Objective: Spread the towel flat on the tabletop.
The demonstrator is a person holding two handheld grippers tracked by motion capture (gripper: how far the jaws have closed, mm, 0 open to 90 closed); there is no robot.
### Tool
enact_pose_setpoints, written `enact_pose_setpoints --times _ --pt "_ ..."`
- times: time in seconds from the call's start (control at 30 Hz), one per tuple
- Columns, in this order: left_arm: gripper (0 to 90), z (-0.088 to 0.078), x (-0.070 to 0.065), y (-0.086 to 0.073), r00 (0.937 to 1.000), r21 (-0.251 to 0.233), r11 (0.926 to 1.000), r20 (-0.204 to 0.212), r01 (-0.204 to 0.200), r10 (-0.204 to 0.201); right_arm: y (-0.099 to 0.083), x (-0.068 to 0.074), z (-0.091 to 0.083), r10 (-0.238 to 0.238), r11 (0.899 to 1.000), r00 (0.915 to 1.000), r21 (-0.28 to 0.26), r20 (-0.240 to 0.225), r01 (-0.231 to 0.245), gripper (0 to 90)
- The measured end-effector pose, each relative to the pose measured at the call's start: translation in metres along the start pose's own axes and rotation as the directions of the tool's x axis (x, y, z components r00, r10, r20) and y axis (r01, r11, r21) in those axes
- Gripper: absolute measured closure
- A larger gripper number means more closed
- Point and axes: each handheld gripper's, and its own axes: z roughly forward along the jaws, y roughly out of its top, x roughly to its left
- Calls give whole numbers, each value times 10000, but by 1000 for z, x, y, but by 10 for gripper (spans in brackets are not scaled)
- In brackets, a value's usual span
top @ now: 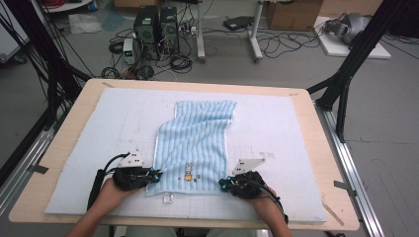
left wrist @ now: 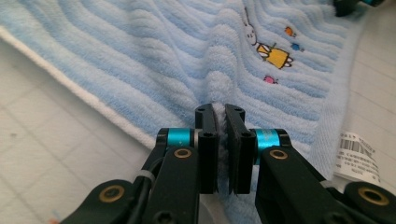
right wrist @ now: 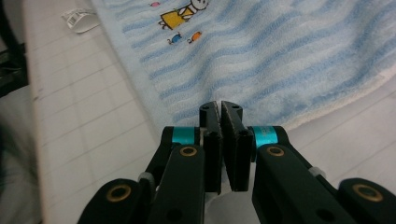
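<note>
Here, left gripper (left wrist: 222,140) pinching towel (left wrist: 154,56), right gripper (right wrist: 220,140) seemingly too.

1. A barcode with rows of small print is carried by the white sewn-in care label (left wrist: 358,156) at the hem of the pale blue striped terry towel (left wrist: 140,60); the print is too small and blurred to be read.
2. An embroidered rabbit motif in a yellow dress (left wrist: 266,44), with small orange, blue and pink figures beside it, is borne by the same towel; no lettering is seen with it.
3. No brand, number or sign can be read elsewhere.
</note>
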Motion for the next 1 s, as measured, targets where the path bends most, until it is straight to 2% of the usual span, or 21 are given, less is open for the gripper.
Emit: enact_pose_setpoints --times 0.07,0.13,0.2,0.23,0.33,0.4,0.43,0.5,0.53,0.6,0.67,0.73,0.8,0.9,0.93,1.0 --pt "840 -1 -2 -1 9988 59 10000 497 -32 29 -5 4 -5 -21 10000 9997 85 -231 23 869" --pt "835 -1 -4 -2 9947 -8 10000 1030 7 -6 -10 7 -10 -118 9998 9990 159 -435 125 869" --pt "794 -3 -3 0 9933 -222 9997 1159 40 -14 -15 12 -15 -171 9995 9962 254 -856 194 869" --pt "729 -4 -2 1 9935 -402 9989 1124 233 -187 -18 14 -18 -213 9991 9940 328 -1076 250 869" --pt "564 -9 2 5 9968 -1188 9913 616 572 -501 -24 20 -26 -332 9982 9875 450 -1542 406 860" --pt "530 -13 6 8 9979 -1696 9834 67 647 -645 -24 20 -31 -314 9994 9891 101 -1441 332 795" --pt "516 -14 9 10 9968 -1904 9792 -240 705 -764 -23 19 -33 -158 9998 9906 -164 -1357 136 755" --pt "505 -14 14 14 9911 -2071 9757 -954 711 -925 -18 14 -36 153 9972 9953 -717 -958 -222 690" --pt "504 -14 16 15 9876 -2097 9751 -1222 715 -987 -15 11 -35 302 9954 9965 -882 -773 -370 662" --pt "504 -9 22 18 9782 -1975 9768 -1717 823 -1171 -6 5 -30 530 9946 9986 -896 -54 -532 611" --pt "506 -2 28 22 9733 -1786 9791 -1882 975 -1312 3 -1 -22 747 9939 9951 -856 647 -691 583" --pt "510 8 33 25 9665 -1461 9837 -2179 1050 -1355 11 -8 -11 890 9935 9895 -815 1140 -800 548" --pt "519 18 36 27 9630 -1054 9888 -2369 1061 -1285 19 -15 1 1122 9918 9785 -796 1731 -997 524" --pt "531 29 36 28 9626 -565 9926 -2436 1078 -1184 27 -20 12 1296 9900 9693 -826 2090 -1145 497" --pt "542 30 35 28 9598 -472 9936 -2575 1025 -1113 29 -22 16 1302 9901 9675 -793 2170 -1154 500" --pt "600 30 35 28 9601 -500 9936 -2567 1011 -1106 32 -24 22 1317 9906 9634 -683 2336 -1189 536"
